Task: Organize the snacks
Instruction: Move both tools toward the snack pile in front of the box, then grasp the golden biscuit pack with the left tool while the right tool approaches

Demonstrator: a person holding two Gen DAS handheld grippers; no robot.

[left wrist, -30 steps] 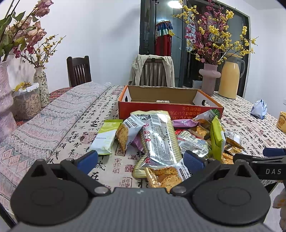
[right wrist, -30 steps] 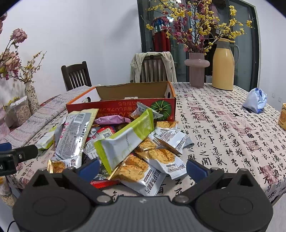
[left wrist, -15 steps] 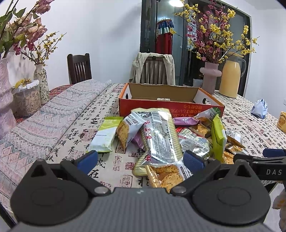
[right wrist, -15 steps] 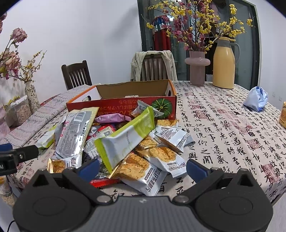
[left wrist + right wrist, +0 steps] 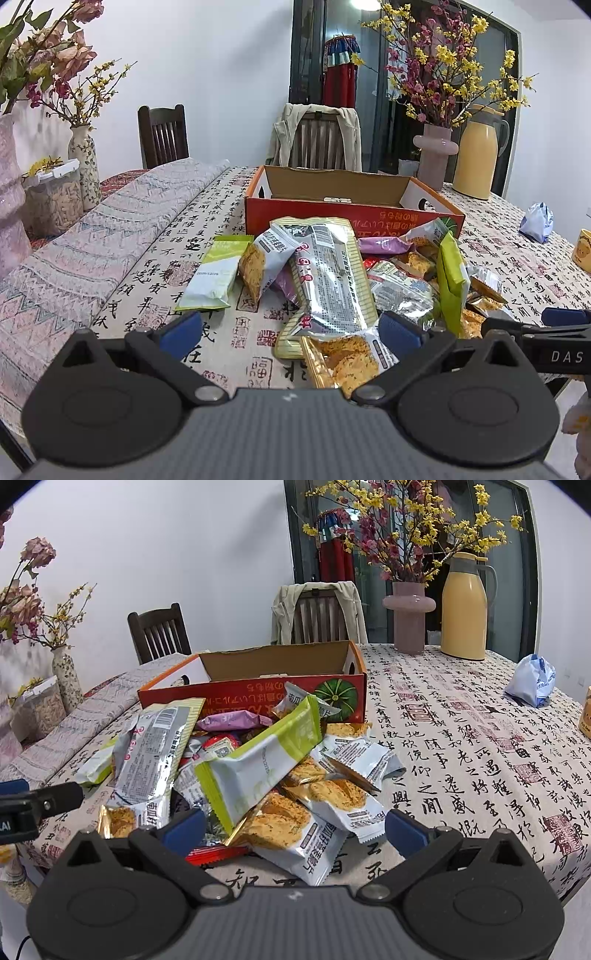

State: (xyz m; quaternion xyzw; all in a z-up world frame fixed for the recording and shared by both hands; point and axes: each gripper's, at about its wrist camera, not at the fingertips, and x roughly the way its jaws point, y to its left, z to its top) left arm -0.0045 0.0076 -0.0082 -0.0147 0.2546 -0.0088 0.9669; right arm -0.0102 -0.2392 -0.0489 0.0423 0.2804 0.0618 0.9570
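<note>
Heaped crinkly snack packets (image 5: pixel 258 775) (silver, green, orange) before both hand-held grippers (image 5: pixel 291 328) (image 5: pixel 295 825), jaws spread, empty

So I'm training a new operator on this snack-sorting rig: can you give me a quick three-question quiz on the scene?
1. True or false: the box already holds most of the snacks.
2. Which packet leans up against the pile? A) lime-green packet B) purple packet C) silver packet
3. Are the left gripper and right gripper open or shut?

Key: 1 false, they lie heaped in front of it. 2 A. 3 both open, holding nothing.
</note>
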